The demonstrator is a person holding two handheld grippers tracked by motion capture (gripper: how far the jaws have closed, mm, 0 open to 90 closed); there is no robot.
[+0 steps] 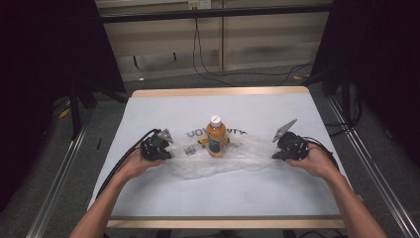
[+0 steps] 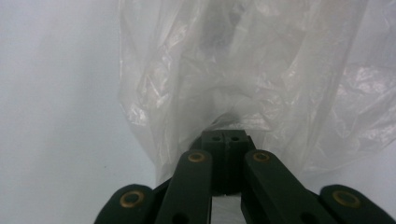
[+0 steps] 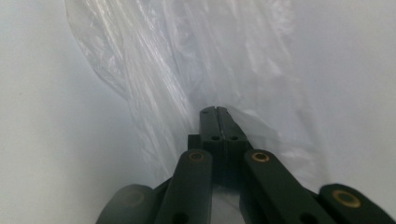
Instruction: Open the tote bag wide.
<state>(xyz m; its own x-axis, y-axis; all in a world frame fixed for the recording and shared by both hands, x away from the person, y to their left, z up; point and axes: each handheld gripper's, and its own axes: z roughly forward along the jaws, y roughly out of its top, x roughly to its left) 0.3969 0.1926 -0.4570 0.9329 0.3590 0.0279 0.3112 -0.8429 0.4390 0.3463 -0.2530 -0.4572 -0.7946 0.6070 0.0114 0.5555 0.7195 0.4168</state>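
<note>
A clear plastic bag (image 1: 223, 157) lies spread across the middle of the white table (image 1: 223, 193). An orange bottle (image 1: 216, 136) with a white cap stands upright at the bag's far edge. My left gripper (image 1: 167, 154) is shut on the bag's left end, and the crumpled plastic bag (image 2: 233, 70) rises beyond its closed jaws in the left gripper view. My right gripper (image 1: 275, 154) is shut on the bag's right end. In the right gripper view the bag's film (image 3: 187, 70) stretches away from the closed jaws.
Dark printed lettering (image 1: 198, 133) shows on or under the bag near the bottle. Wooden edges border the table at front (image 1: 223, 223) and back. Cables run over the floor behind the table, and dark stands flank both sides.
</note>
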